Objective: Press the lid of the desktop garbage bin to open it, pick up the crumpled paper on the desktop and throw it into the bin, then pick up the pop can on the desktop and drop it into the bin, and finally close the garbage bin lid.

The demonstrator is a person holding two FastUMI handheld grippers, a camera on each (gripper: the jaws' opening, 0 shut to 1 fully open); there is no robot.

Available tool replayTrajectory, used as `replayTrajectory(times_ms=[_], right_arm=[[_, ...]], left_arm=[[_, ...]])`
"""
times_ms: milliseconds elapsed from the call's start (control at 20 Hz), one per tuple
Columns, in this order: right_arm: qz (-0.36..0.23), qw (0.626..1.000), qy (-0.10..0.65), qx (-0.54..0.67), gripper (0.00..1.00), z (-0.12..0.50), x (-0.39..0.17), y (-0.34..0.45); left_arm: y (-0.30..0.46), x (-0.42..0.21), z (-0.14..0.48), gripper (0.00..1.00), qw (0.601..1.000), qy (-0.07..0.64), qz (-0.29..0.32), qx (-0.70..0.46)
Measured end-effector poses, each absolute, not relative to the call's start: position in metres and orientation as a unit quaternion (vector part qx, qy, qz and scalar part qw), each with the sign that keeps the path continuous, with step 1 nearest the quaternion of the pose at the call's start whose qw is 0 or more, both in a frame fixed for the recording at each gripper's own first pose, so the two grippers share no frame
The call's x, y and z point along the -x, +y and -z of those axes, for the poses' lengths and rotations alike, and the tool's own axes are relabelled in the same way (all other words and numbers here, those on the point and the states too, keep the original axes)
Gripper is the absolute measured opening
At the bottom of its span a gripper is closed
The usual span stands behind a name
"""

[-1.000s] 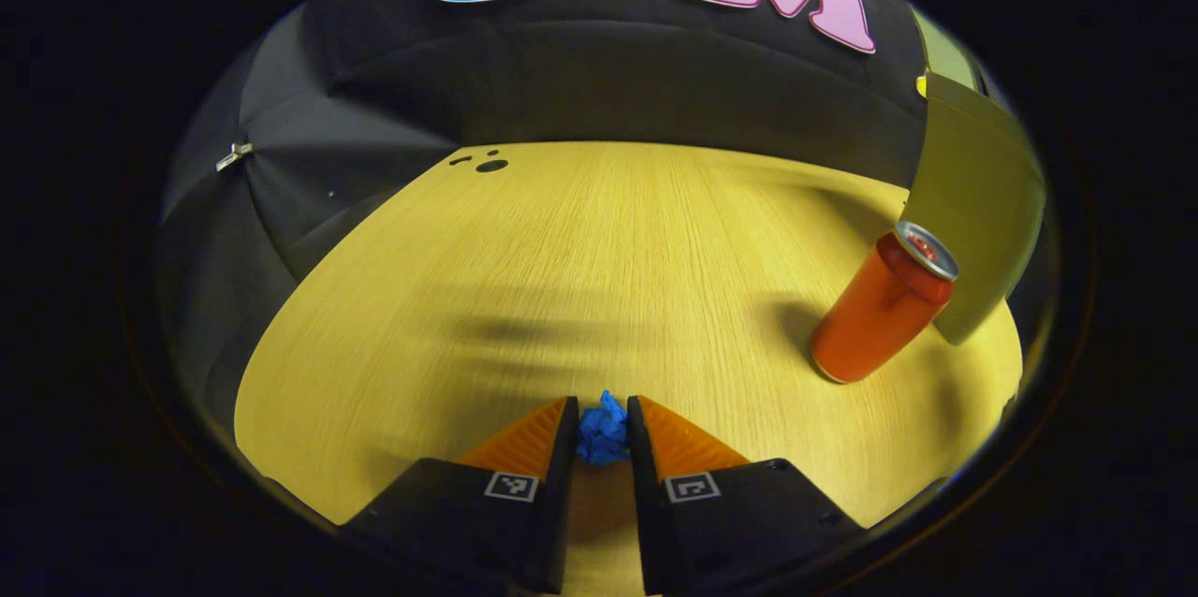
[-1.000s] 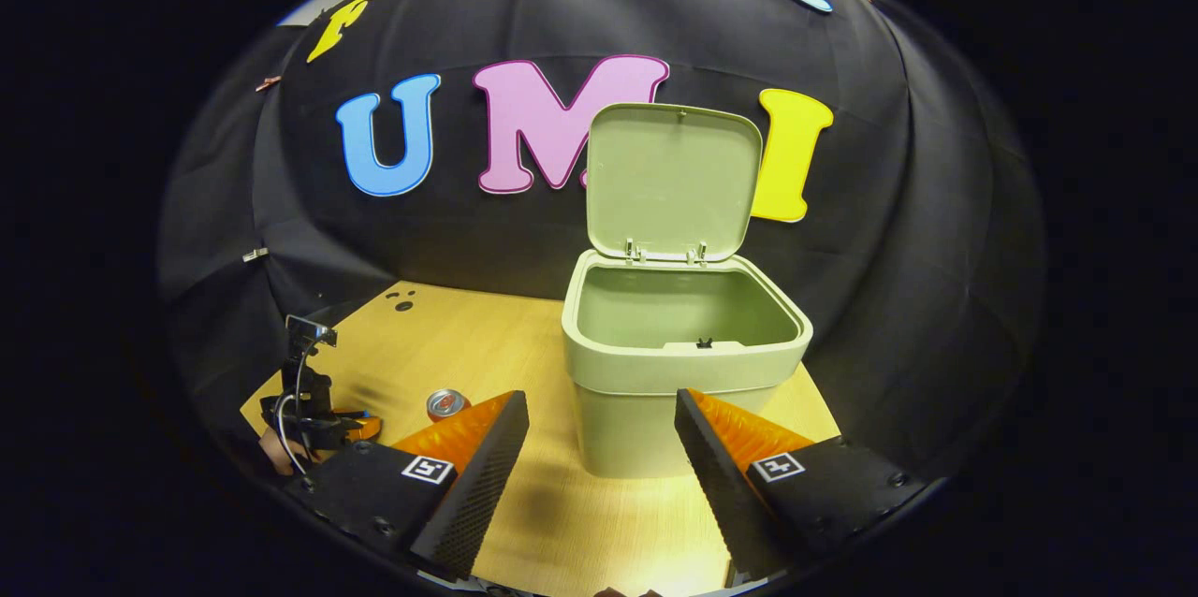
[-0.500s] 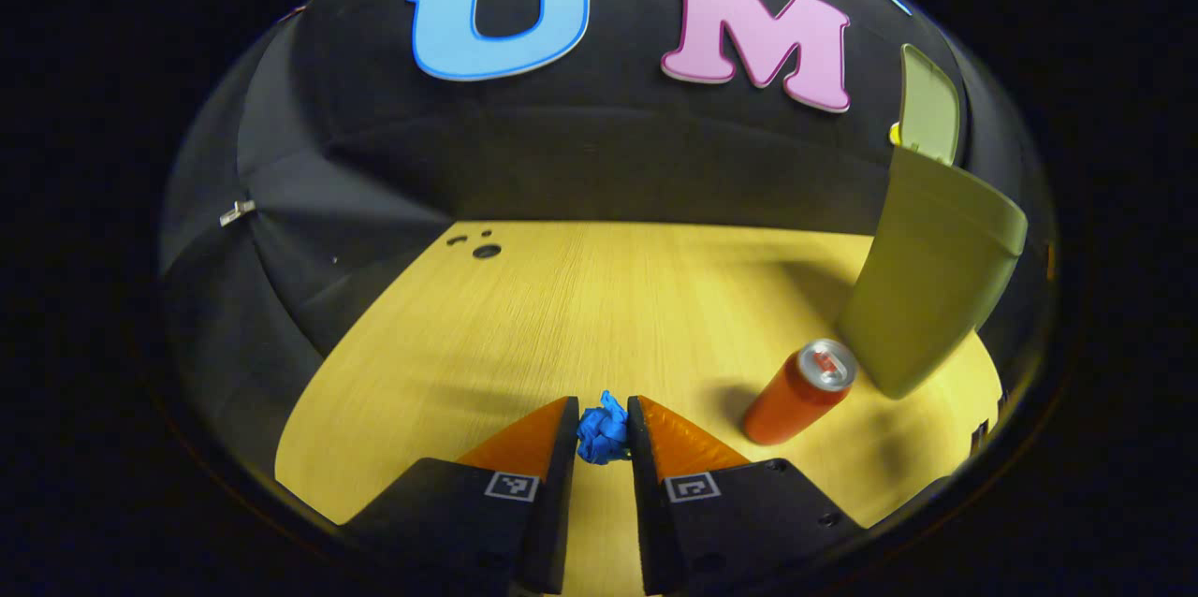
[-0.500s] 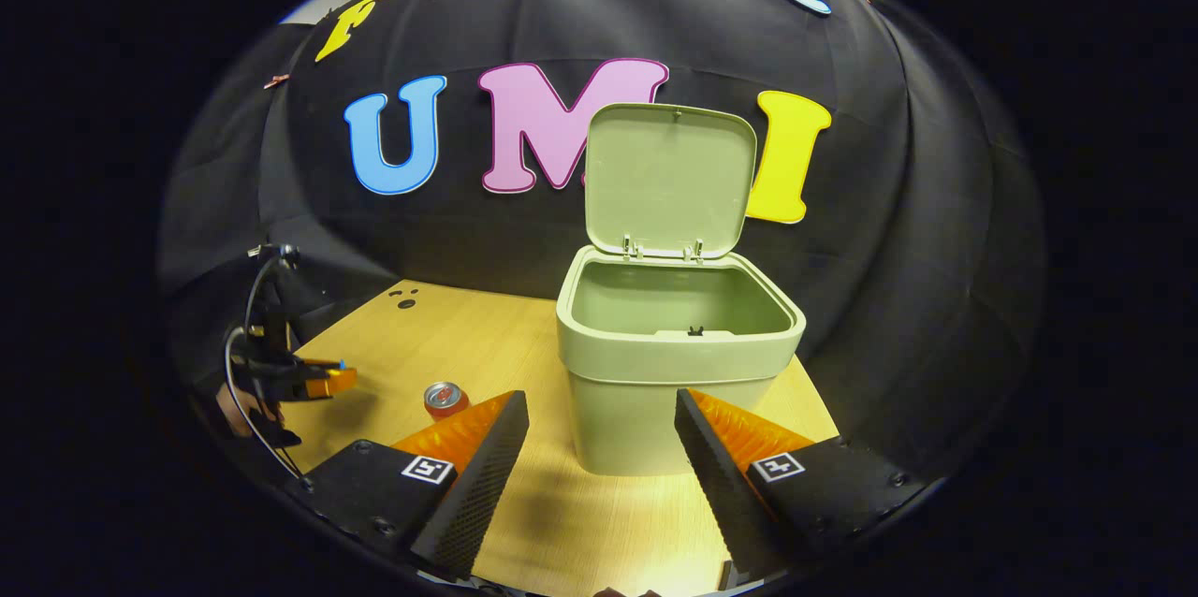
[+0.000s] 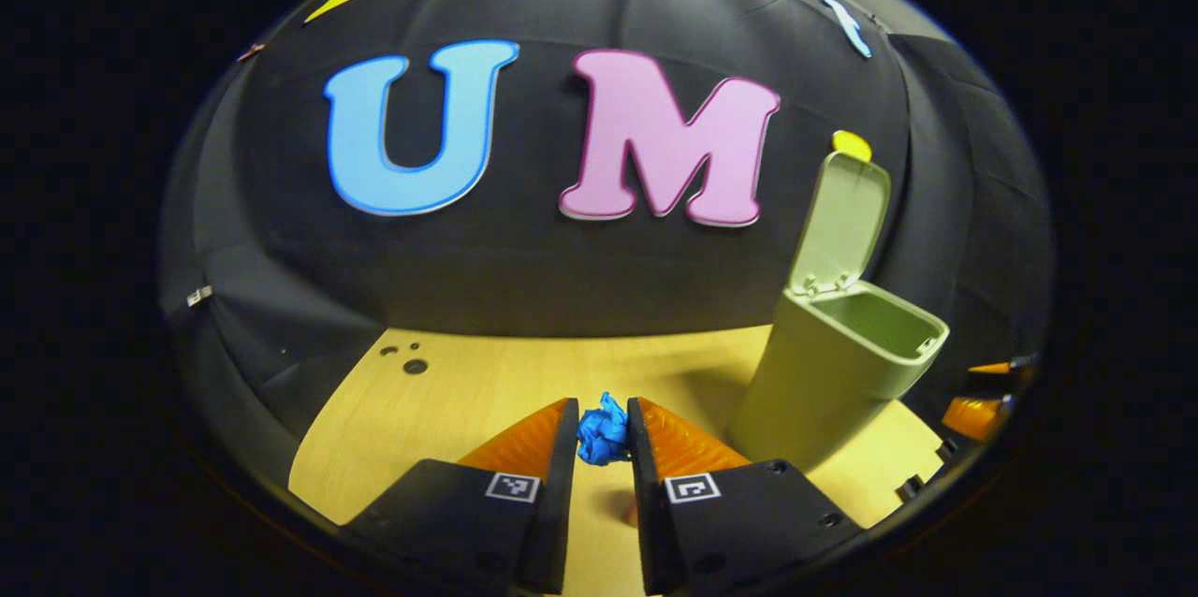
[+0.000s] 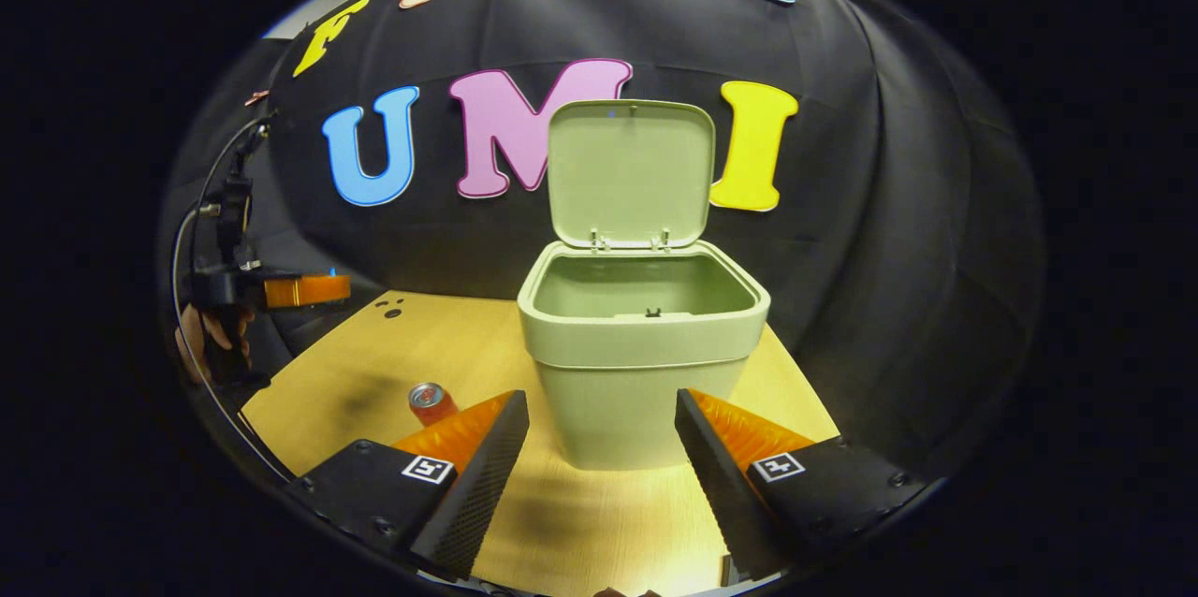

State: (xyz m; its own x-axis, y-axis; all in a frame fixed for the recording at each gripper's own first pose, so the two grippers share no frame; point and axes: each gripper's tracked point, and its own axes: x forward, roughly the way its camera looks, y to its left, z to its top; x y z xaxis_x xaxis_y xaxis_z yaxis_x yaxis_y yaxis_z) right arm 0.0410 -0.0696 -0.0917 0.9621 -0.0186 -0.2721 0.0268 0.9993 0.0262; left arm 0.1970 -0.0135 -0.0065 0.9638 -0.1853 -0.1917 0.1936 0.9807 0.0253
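My left gripper [image 5: 601,433] is shut on a small blue crumpled paper ball [image 5: 603,430], held well above the wooden table [image 5: 487,382]. The pale green bin [image 5: 833,372] stands to its right with its lid [image 5: 840,221] upright and open. In the right gripper view the bin [image 6: 627,363] stands just ahead, its lid [image 6: 629,171] raised and its inside bare. My right gripper [image 6: 599,447] is open in front of the bin's wall. The orange pop can [image 6: 430,401] stands upright left of the bin. The left gripper [image 6: 299,290] hangs high at far left, held by a hand [image 6: 201,335].
Small dark holes [image 5: 410,361] mark the table's far left corner. The booth's black cloth wall rises right behind the bin. Open tabletop [image 6: 374,363] lies between the can and the left edge.
My left gripper has risen high off the table with the blue paper, and its view now takes in the bin's open top. The right gripper has shifted slightly.
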Motion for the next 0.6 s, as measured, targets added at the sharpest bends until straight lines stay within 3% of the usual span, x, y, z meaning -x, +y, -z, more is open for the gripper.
replayTrajectory(times_ms=[300,600], right_arm=[[0.046,0.988,0.146,-0.029,0.99,0.103,-0.027,-0.095],[0.075,0.984,0.154,-0.039,0.99,0.112,-0.014,-0.117]], left_arm=[[-0.121,-0.208,-0.033,0.34,0.977,0.061,0.2,-0.033],[-0.226,-0.214,-0.029,0.34,0.953,0.062,0.296,-0.034]])
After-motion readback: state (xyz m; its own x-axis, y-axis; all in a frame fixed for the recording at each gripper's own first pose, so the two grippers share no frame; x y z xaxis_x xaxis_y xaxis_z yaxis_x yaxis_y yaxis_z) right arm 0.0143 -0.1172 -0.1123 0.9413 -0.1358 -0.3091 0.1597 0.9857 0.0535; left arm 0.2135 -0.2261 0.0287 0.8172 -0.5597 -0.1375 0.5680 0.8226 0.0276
